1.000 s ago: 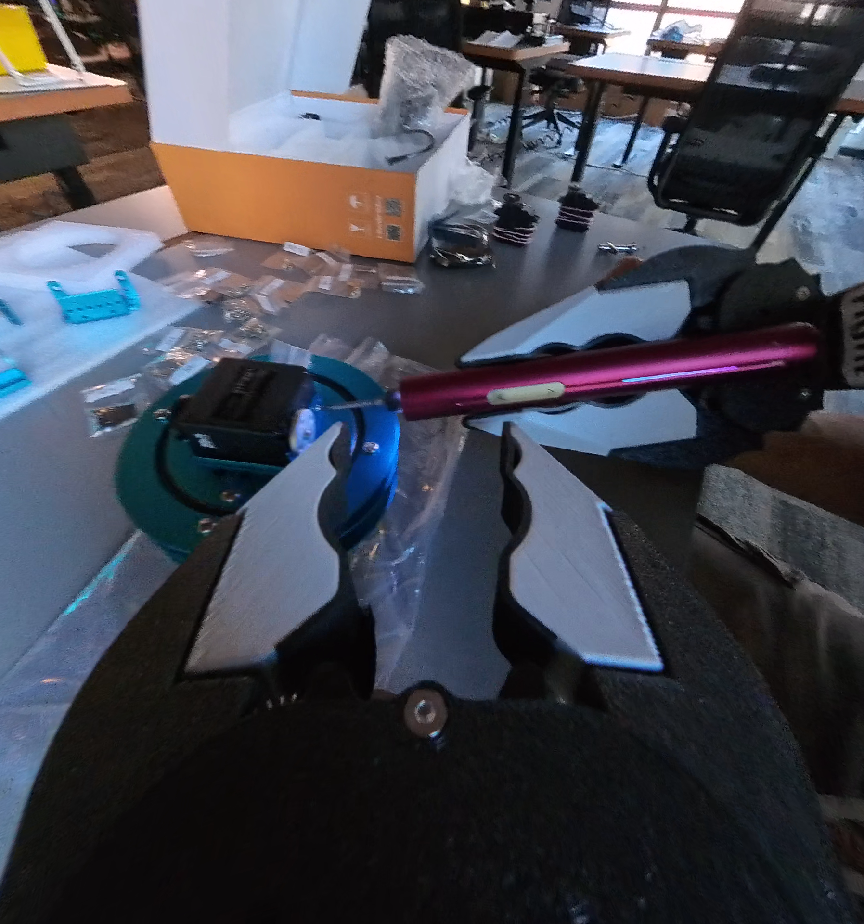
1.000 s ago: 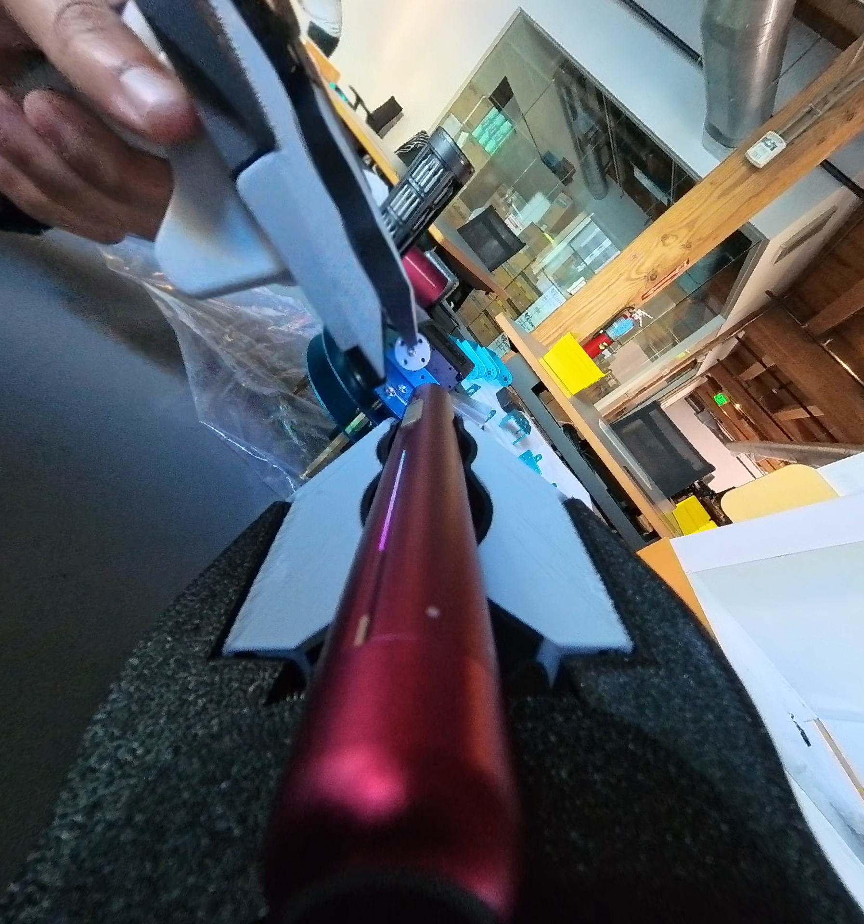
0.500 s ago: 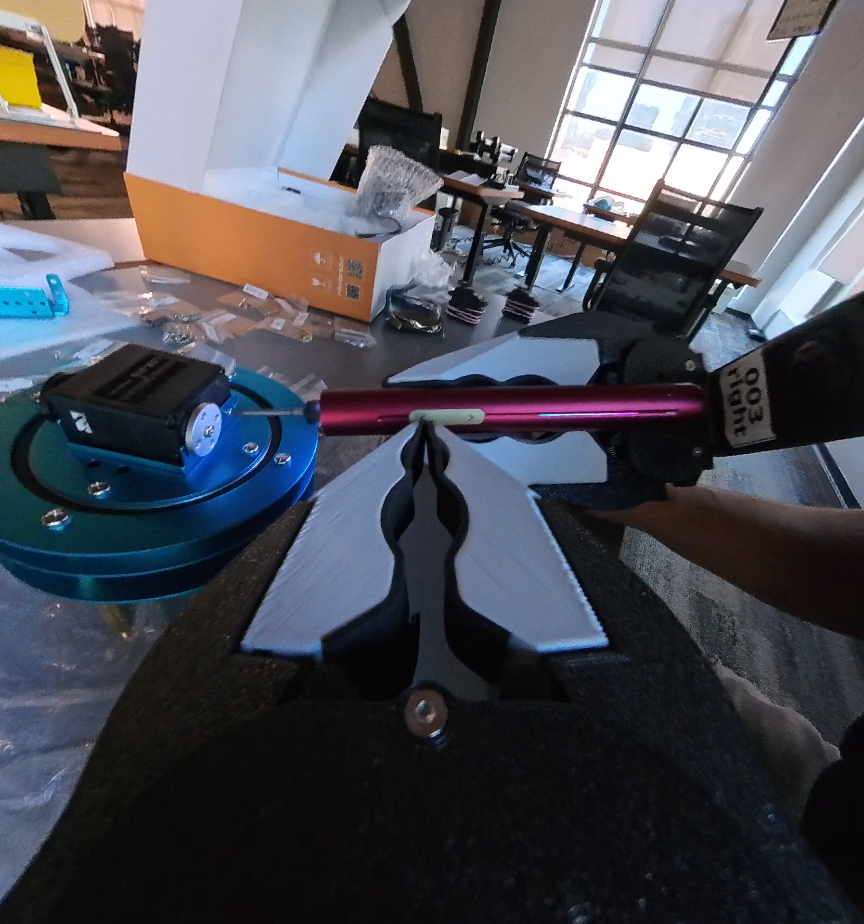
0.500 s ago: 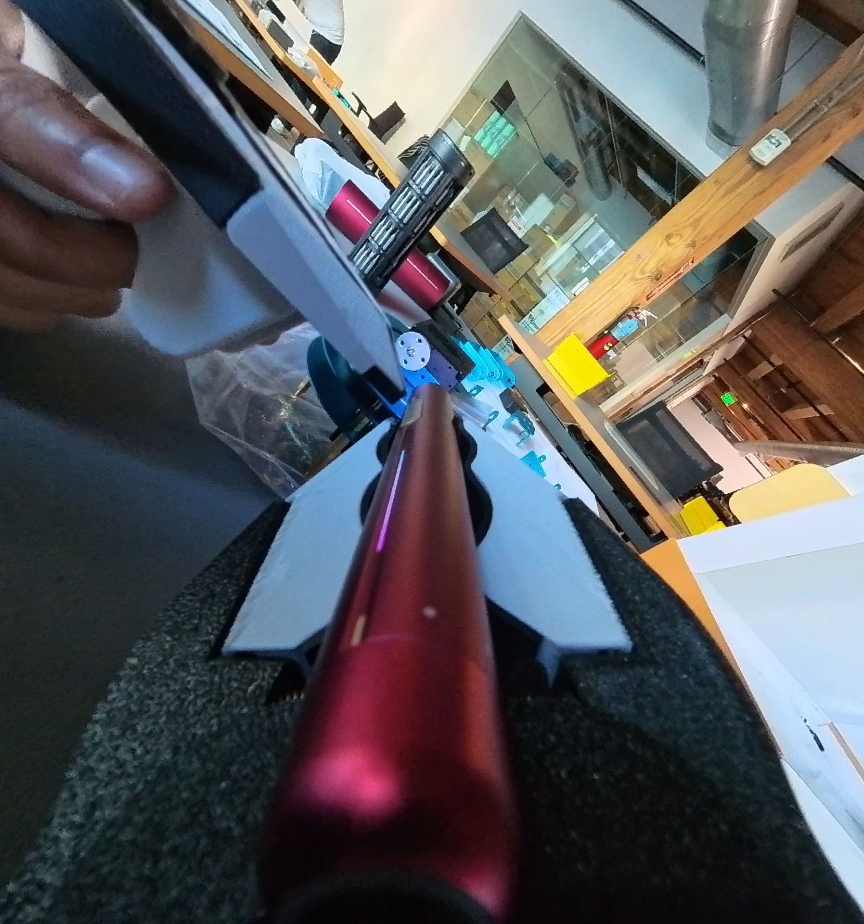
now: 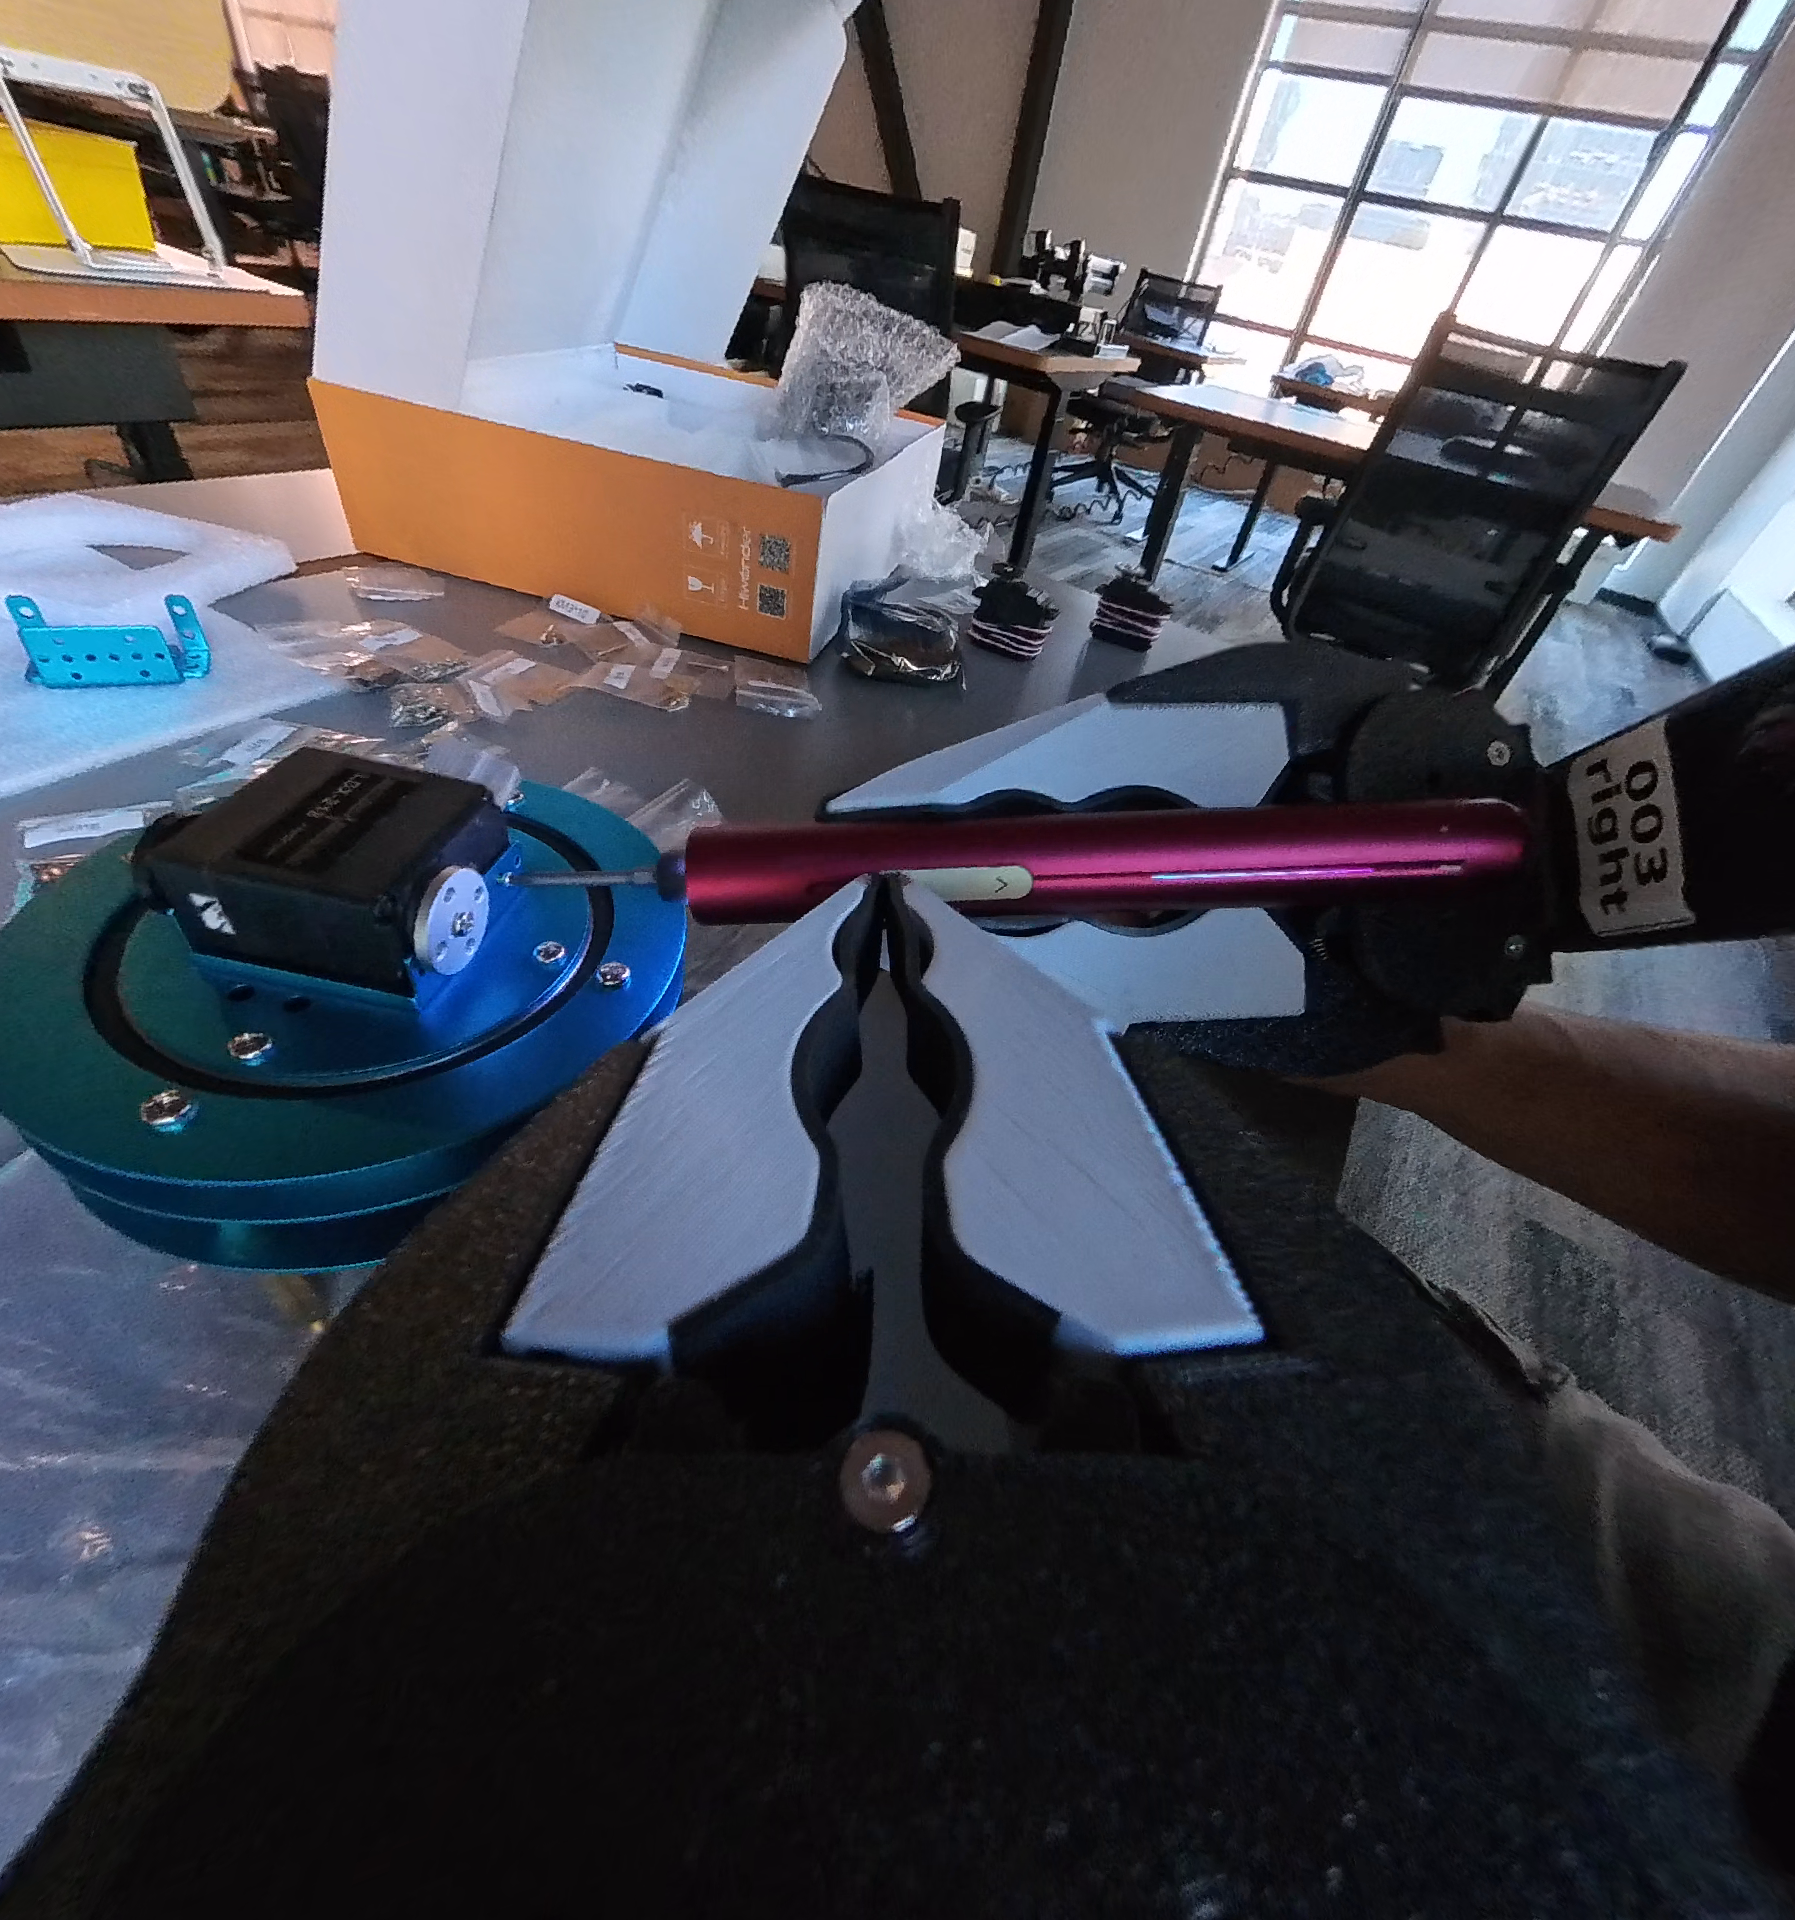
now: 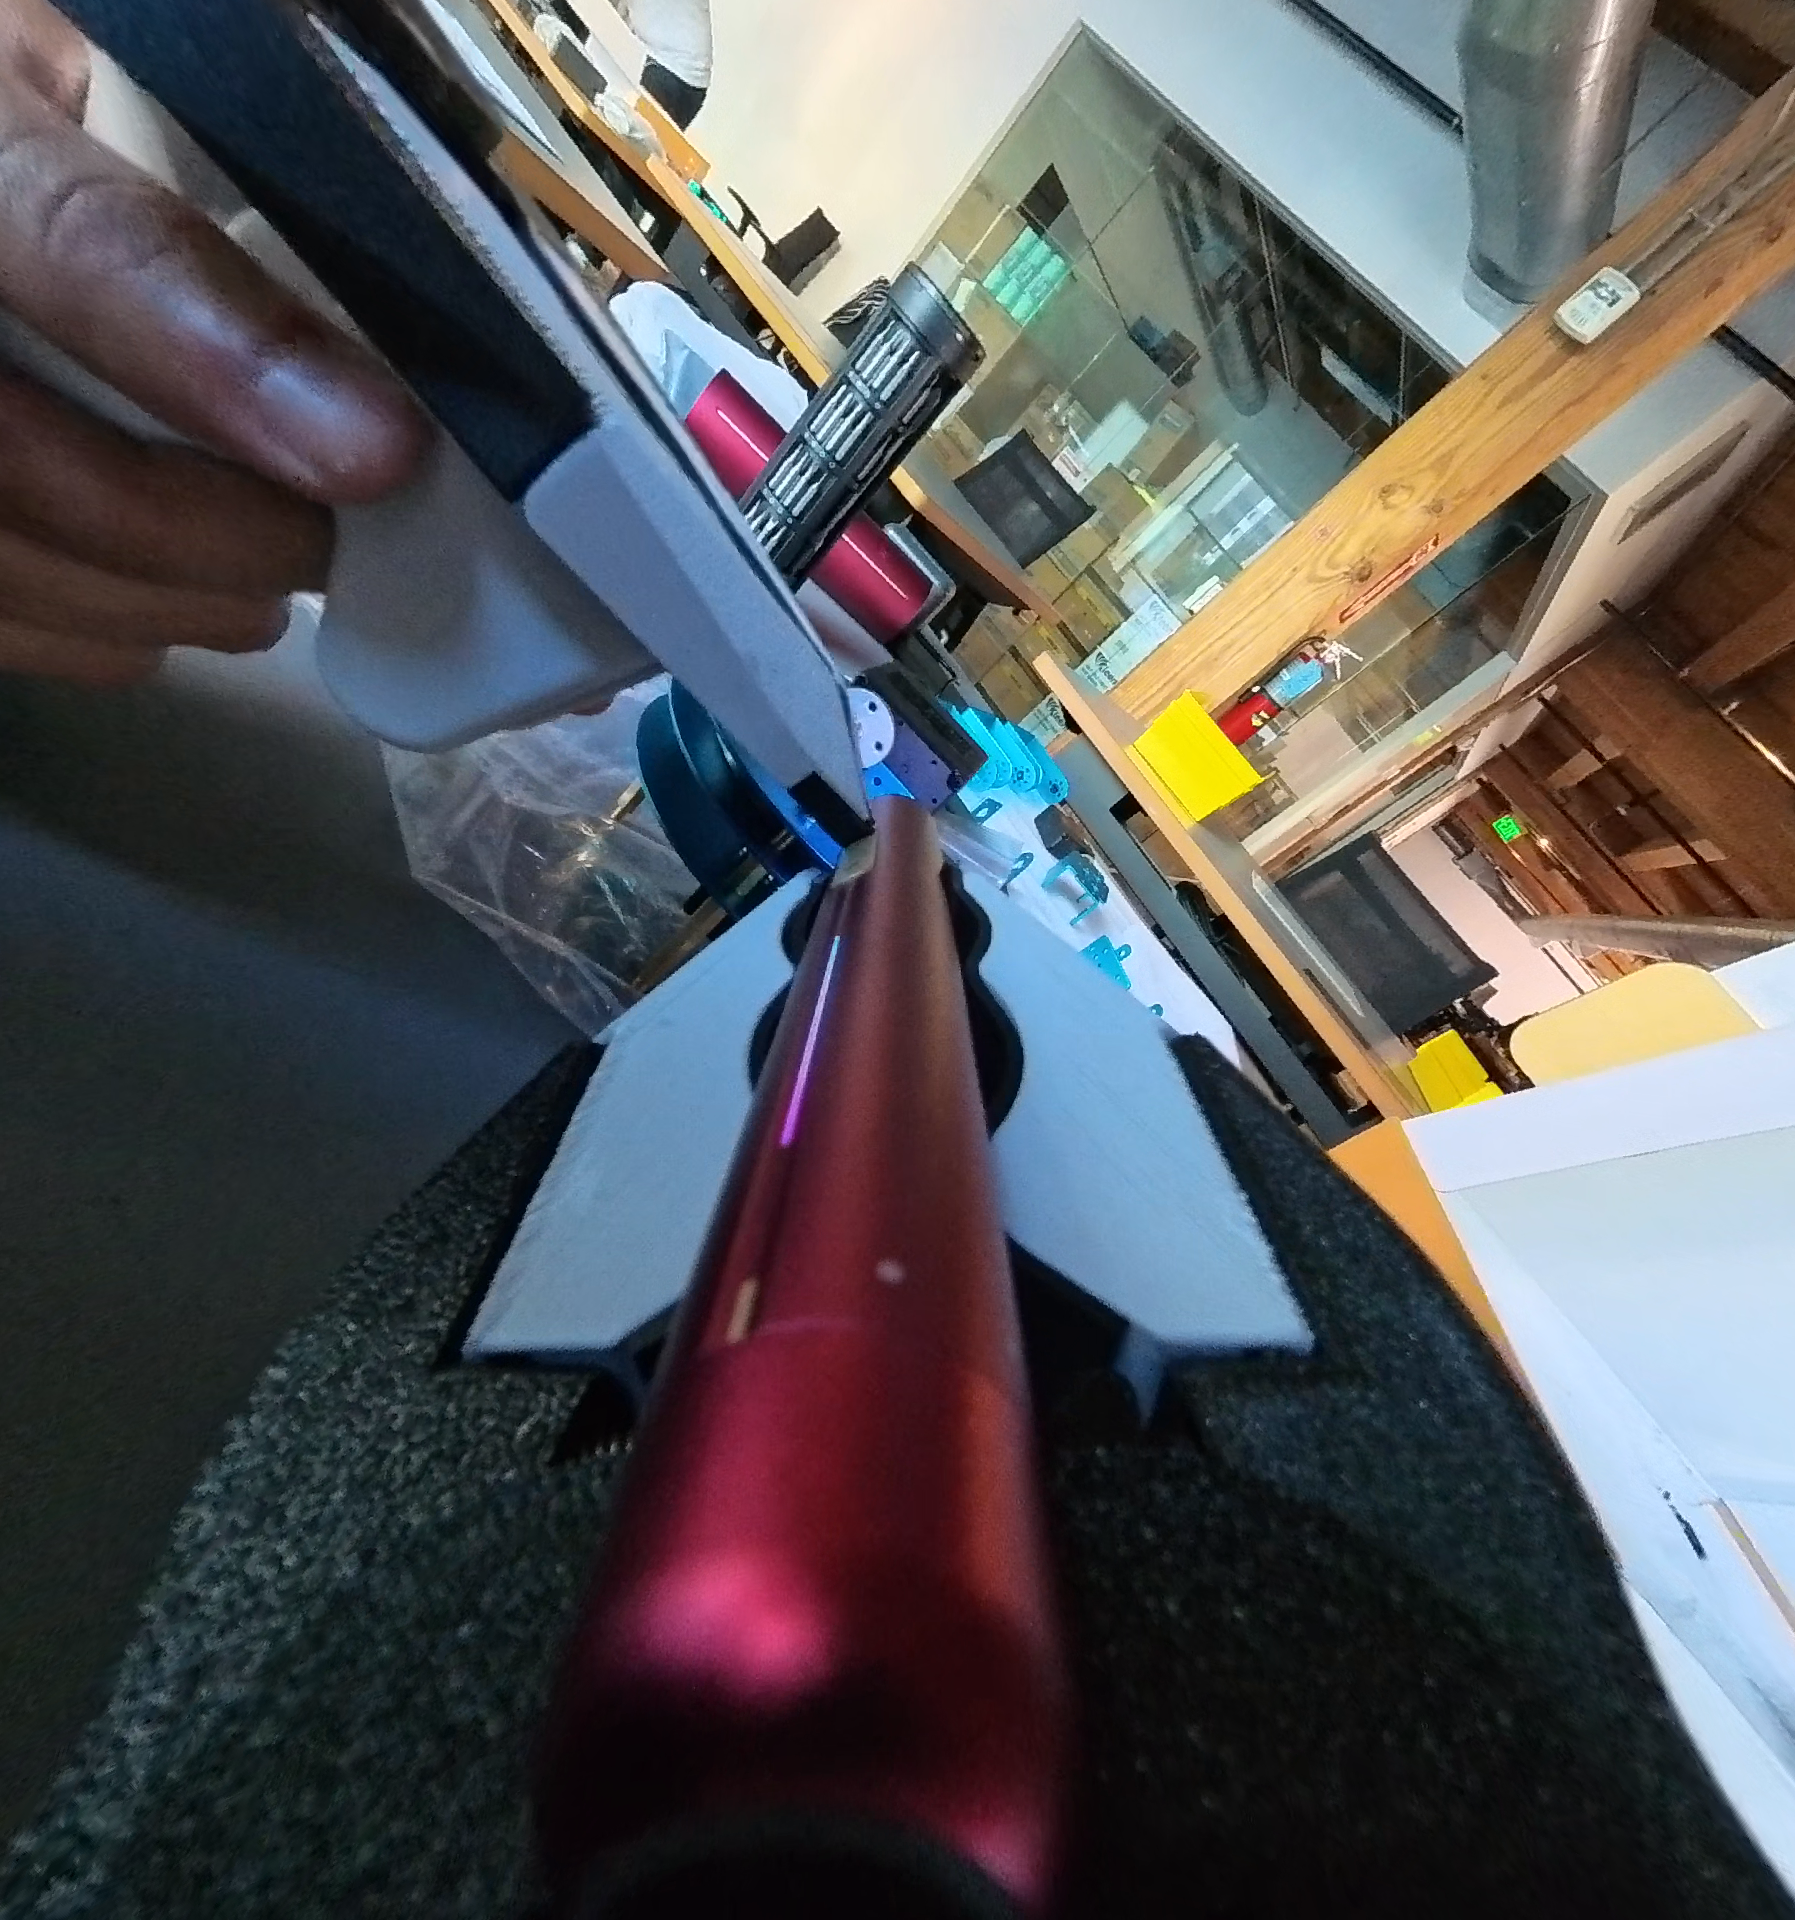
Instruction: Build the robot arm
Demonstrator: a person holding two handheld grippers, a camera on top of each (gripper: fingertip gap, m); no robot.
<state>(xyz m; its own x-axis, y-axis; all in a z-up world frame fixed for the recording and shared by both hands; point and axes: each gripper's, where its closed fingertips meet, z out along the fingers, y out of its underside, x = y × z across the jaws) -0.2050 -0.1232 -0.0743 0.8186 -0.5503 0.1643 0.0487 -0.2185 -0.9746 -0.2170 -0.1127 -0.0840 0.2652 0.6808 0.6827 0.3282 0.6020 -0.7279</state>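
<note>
A black servo (image 5: 321, 868) sits in a blue bracket on a round blue base (image 5: 249, 1122) at the left. My right gripper (image 6: 877, 904) is shut on a magenta electric screwdriver (image 5: 1132, 857), held level. Its thin bit (image 5: 581, 878) touches the bracket beside the servo's silver horn (image 5: 453, 923). My left gripper (image 5: 882, 888) is shut and empty, and its tips rest against the screwdriver's barrel by a pale button. In the right wrist view the screwdriver (image 6: 851, 1351) runs down the middle. The left gripper's fingers (image 6: 685, 623) come in from the upper left, held by a hand (image 6: 124, 436).
An open orange and white box (image 5: 581, 520) stands at the back of the grey table. Small bags of screws (image 5: 560, 675), two spare servos (image 5: 1018, 623) and a blue bracket on white foam (image 5: 103, 655) lie around. A black chair (image 5: 1475, 499) stands behind. Clear plastic wrap (image 5: 62, 1455) lies under the base. Less than 4 cm separates the two grippers' tips.
My left gripper has shut and moved right, off the blue base, until its tips reached the screwdriver's barrel. The screwdriver's bit has stayed at the servo.
</note>
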